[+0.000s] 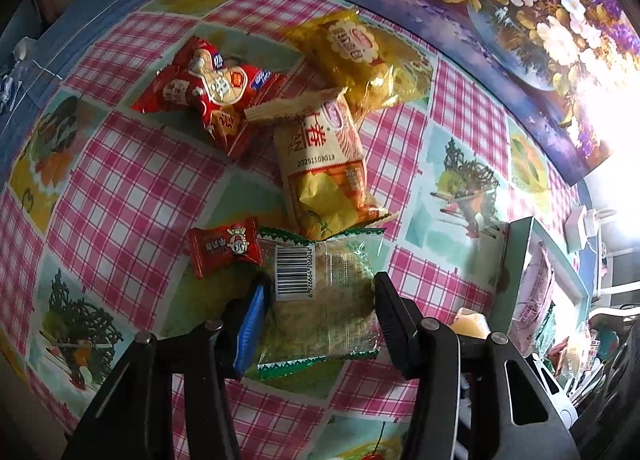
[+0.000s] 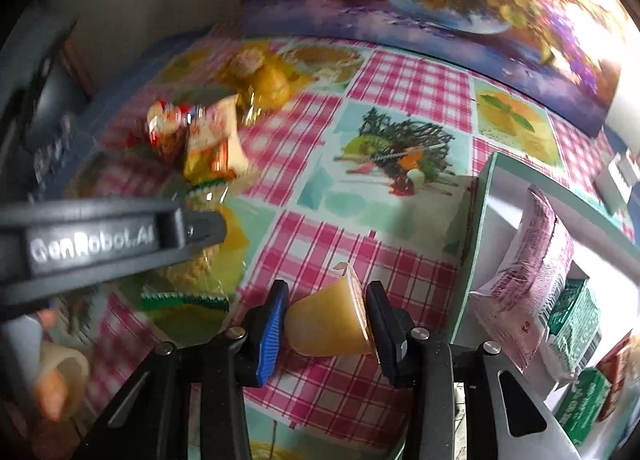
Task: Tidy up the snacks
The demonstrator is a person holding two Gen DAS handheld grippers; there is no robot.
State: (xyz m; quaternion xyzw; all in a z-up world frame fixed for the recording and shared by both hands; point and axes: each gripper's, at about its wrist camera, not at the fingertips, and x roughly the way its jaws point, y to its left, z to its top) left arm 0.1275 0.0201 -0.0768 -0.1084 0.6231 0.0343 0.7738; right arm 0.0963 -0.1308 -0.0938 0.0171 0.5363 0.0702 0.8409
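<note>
Everywhere, checked fruit-print tablecloth [image 1: 132,188] beneath floral painting [image 1: 520,20].

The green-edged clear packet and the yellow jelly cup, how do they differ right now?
The green-edged clear packet is flat, see-through and barcoded; the yellow jelly cup is a small tapered tub. The packet sits between the left gripper fingers, among other snacks; the cup lies tipped sideways in the right gripper, apart from the pile. Both sit between gripper fingers above the checked tablecloth.
</note>
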